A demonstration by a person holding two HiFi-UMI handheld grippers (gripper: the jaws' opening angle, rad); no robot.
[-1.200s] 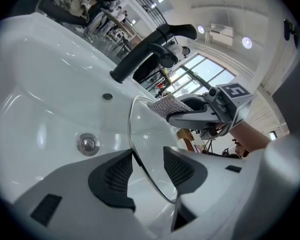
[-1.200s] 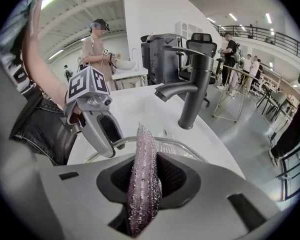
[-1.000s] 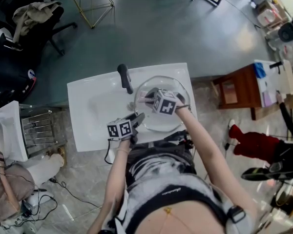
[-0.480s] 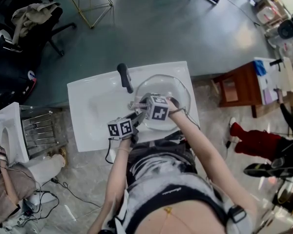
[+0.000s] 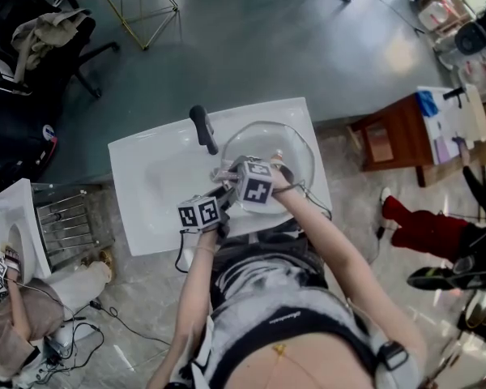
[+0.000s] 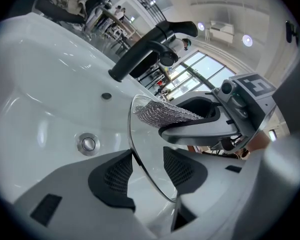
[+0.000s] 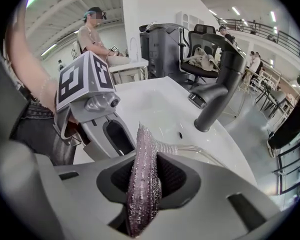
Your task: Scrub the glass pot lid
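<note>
Head view: a glossy white sink (image 5: 154, 177) is standing over a dark grey floor (image 5: 267, 47), with a matte black faucet (image 5: 202, 128) rising at its far edge. The round glass lid (image 5: 296, 148) is hanging over the bowl near the sink's right edge.

Left gripper view: the left gripper (image 6: 147, 171) is clamping the lid's thin curved rim between its ribbed pads.

Right gripper view: the right gripper (image 7: 145, 176) is pinching a glittering mesh cloth (image 7: 142, 184), which is lying against the lid.
</note>
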